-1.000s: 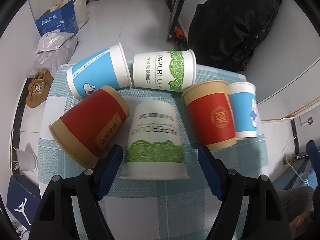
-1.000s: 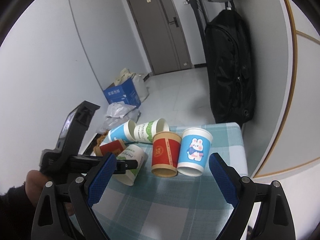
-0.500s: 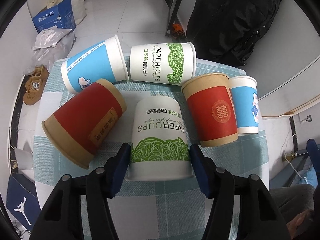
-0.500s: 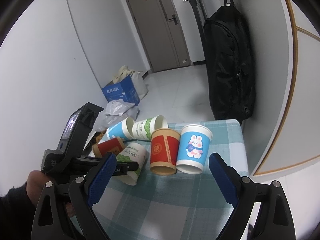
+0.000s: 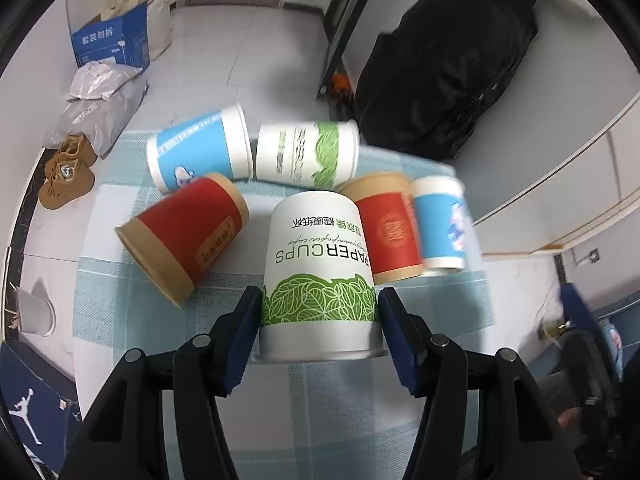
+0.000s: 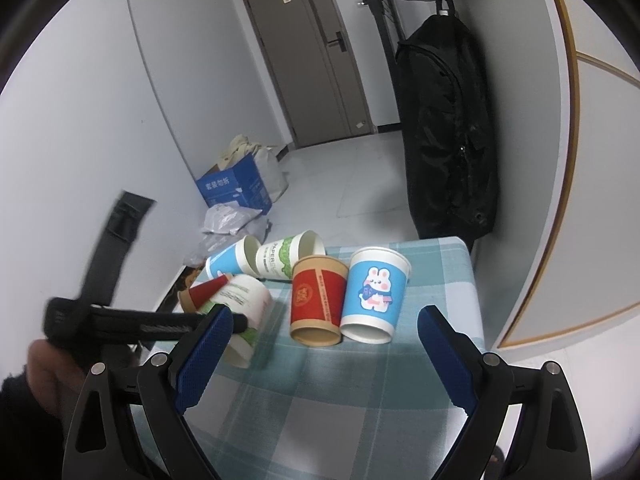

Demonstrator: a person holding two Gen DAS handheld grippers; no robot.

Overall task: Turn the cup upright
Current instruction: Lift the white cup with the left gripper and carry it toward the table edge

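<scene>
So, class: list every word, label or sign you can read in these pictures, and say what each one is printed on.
"PAPERCUPS", printed upside down: green-leaf cup held in the left gripper.
"PAPER...": lying green-leaf cup.
Chinese characters on the blue box: too small to read.
Red cups' labels: blurred.

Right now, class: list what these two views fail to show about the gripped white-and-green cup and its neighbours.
- Gripped white-and-green cup: opening faces away in the left wrist view; the left hand-held gripper hides part of it in the right wrist view.
- Far green cup: print motion-blurred.
- Lying red cup: mostly hidden behind the gripped cup, right wrist view.
</scene>
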